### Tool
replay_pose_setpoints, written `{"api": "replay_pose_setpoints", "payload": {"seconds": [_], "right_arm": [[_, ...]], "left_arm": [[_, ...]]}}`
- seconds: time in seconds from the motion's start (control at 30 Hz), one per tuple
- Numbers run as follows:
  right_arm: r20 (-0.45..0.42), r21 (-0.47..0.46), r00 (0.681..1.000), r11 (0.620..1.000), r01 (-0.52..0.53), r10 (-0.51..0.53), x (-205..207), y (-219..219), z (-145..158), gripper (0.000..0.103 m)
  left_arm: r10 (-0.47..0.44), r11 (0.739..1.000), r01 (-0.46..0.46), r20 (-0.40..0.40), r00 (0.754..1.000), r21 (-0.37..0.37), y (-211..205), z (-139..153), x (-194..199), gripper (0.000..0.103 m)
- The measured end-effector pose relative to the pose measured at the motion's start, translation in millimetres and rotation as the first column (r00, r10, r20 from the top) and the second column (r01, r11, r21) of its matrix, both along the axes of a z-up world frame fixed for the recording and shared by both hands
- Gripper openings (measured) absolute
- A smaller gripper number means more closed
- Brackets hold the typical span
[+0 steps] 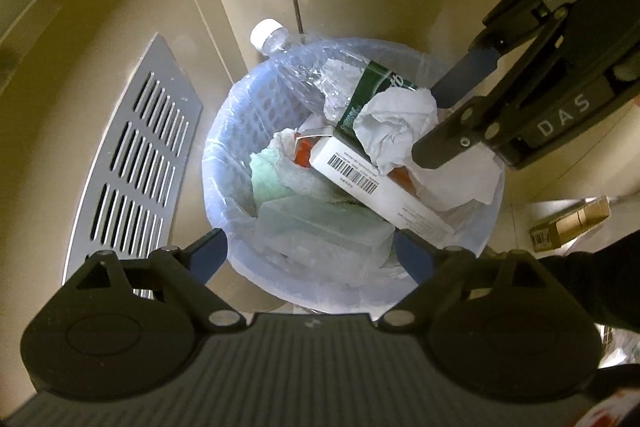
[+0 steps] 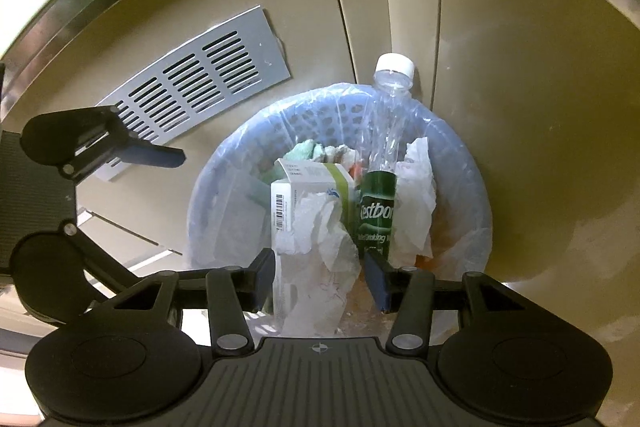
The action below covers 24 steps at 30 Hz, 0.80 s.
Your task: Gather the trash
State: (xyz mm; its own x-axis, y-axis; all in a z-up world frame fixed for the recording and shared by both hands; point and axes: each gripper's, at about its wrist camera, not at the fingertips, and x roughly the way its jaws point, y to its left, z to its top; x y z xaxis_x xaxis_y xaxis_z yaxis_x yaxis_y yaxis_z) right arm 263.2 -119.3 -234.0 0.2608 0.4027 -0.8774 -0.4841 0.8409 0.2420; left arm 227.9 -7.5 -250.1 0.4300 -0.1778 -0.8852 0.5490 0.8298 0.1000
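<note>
A pale blue bin [image 1: 216, 163] with a clear liner stands on the floor, full of trash. In it lie a clear bottle [image 1: 276, 43] with a white cap and green label, a white barcoded box [image 1: 372, 179], a clear plastic box [image 1: 320, 227] and a crumpled white tissue [image 1: 396, 123]. My left gripper [image 1: 312, 255] hangs open over the bin's near edge, holding nothing. My right gripper [image 2: 320, 279] is open over the bin, and the tissue [image 2: 320, 239] lies loose between its fingers, on top of the box [image 2: 304, 183] and beside the bottle [image 2: 390, 83].
A grey slotted vent panel [image 1: 136, 163] is set in the beige surface left of the bin [image 2: 208, 195]. Beige cabinet panels rise behind it. A small cardboard box [image 1: 572, 223] lies at the right, next to a person's dark sleeve [image 1: 592, 279].
</note>
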Motion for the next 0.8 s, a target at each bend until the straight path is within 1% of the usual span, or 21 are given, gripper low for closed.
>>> {"api": "replay_pose_setpoints", "payload": {"seconds": [0.2, 0.3, 0.37, 0.47, 0.63, 0.8], "right_arm": [[0.023, -0.007, 1.000, 1.000, 0.000, 0.000, -6, -6, 12, 0.050], [0.040, -0.015, 0.999, 1.000, -0.001, 0.002, -12, -11, 23, 0.050], [0.053, -0.020, 0.999, 1.000, -0.003, 0.004, -18, -16, 32, 0.052], [0.073, -0.029, 0.997, 1.000, 0.005, -0.003, -31, -20, 45, 0.058], [0.104, -0.027, 0.993, 0.998, 0.050, -0.047, -53, -28, 70, 0.064], [0.120, 0.001, 0.991, 0.998, 0.059, -0.059, -67, -35, 91, 0.067]], "left_arm": [[0.088, 0.996, -0.087, 0.007, 0.996, -0.035, 1, 14, -12, 0.090], [0.145, 0.989, -0.144, 0.009, 0.989, -0.042, 2, 23, -20, 0.090], [0.188, 0.981, -0.187, 0.012, 0.982, -0.052, 4, 29, -27, 0.090], [0.269, 0.961, -0.267, 0.014, 0.963, -0.076, 7, 41, -37, 0.090], [0.388, 0.915, -0.382, 0.025, 0.921, -0.133, 11, 71, -53, 0.090], [0.472, 0.872, -0.457, 0.054, 0.880, -0.175, 9, 103, -65, 0.090]]}}
